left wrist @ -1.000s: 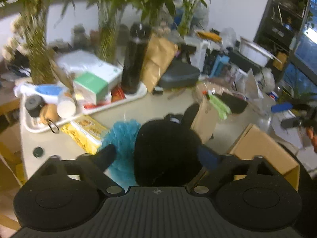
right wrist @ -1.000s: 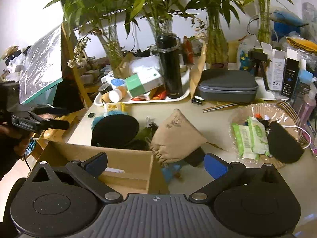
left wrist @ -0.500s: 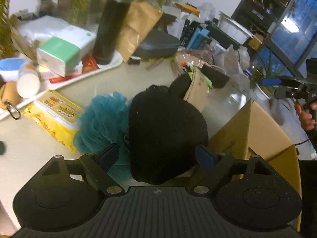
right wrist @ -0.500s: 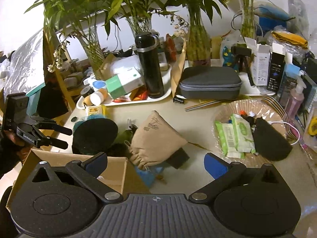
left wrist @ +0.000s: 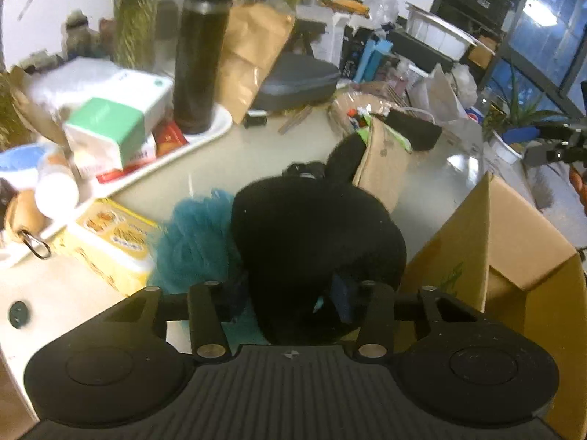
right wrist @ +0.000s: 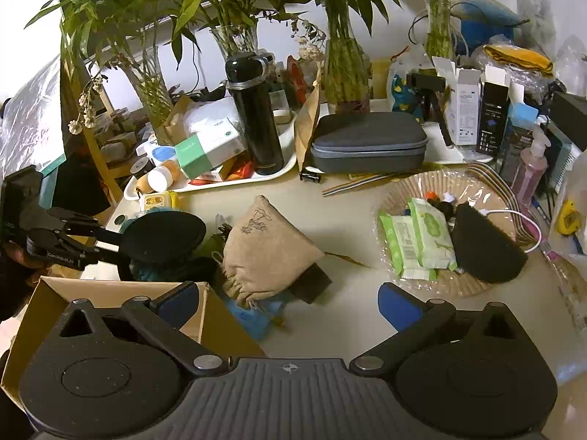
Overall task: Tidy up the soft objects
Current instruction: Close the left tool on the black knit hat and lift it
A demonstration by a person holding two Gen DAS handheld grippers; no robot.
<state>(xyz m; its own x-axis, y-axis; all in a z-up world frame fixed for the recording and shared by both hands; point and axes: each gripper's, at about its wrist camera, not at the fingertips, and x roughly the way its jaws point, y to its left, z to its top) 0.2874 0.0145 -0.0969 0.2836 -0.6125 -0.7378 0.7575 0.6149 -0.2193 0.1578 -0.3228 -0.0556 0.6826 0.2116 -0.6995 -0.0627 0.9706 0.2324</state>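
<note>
The left gripper (left wrist: 290,300) was closing its jaws around the black soft cushion (left wrist: 315,242) beside the cardboard box (left wrist: 513,256), the right gripper (right wrist: 286,304) open and empty, and the teal bath pouf (left wrist: 194,242) risked being snagged

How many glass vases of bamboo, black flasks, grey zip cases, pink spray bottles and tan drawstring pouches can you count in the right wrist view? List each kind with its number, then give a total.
glass vases of bamboo: 4
black flask: 1
grey zip case: 1
pink spray bottle: 1
tan drawstring pouch: 1
Total: 8
</note>
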